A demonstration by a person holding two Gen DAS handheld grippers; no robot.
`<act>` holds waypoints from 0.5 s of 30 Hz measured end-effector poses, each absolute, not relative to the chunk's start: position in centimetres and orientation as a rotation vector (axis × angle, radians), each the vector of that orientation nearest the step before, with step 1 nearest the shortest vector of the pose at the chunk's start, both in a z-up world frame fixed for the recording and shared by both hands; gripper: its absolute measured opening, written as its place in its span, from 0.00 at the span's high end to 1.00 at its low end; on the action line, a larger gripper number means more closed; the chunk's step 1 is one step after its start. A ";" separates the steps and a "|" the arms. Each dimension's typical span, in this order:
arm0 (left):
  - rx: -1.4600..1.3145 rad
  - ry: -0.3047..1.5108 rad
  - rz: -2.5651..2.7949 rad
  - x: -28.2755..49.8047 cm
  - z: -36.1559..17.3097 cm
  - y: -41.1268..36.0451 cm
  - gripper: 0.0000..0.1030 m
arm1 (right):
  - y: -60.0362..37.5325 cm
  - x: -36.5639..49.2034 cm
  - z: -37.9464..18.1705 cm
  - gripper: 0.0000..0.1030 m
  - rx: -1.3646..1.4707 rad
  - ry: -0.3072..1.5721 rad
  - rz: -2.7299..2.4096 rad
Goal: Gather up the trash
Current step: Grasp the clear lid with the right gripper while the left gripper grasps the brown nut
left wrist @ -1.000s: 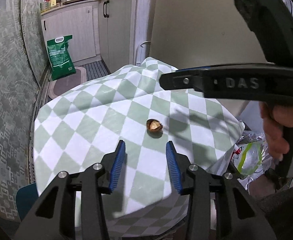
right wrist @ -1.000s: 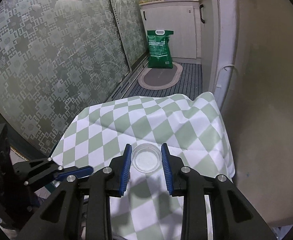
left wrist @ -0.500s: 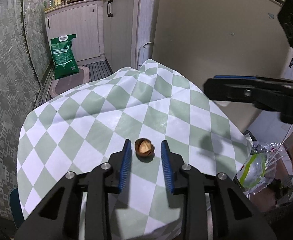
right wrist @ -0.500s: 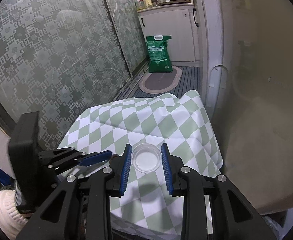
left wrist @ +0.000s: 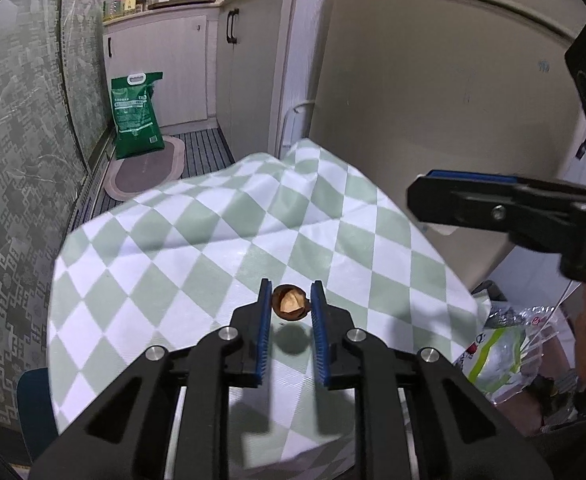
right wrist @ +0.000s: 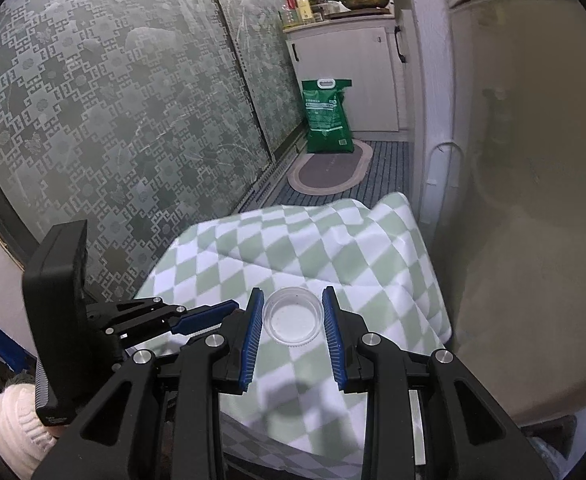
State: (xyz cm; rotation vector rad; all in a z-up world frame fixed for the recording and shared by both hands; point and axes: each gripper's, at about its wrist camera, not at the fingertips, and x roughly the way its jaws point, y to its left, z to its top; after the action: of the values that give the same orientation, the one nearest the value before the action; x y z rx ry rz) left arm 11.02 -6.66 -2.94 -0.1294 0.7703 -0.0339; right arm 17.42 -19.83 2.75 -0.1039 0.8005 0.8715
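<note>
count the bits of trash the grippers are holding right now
2. A brown nutshell sits between the left gripper pads, lifted above the checkered cloth. A clear round lid sits between the right gripper pads. More trash may lie out of view.

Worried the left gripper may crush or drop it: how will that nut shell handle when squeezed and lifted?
The nut shell looks like a hollow, cracked-open husk, so probably very light and brittle under a hard squeeze. Its rounded sides meet the left gripper only at narrow contacts, so it may twist or pop out.
</note>
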 end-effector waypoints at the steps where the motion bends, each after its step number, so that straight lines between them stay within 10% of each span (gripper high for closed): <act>1: -0.136 0.760 -0.029 10.7 -2.6 -6.3 0.80 | -19.5 17.3 3.0 0.71 -0.106 0.797 0.876; 15: -0.222 0.669 0.136 5.9 0.6 2.8 0.80 | -11.9 14.8 3.4 0.71 -0.198 0.798 0.946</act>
State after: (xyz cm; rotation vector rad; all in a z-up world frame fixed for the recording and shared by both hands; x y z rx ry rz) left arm 5.85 2.81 0.55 -0.2219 0.6689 0.1361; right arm 14.82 -11.95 3.39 -0.1982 0.7976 0.9460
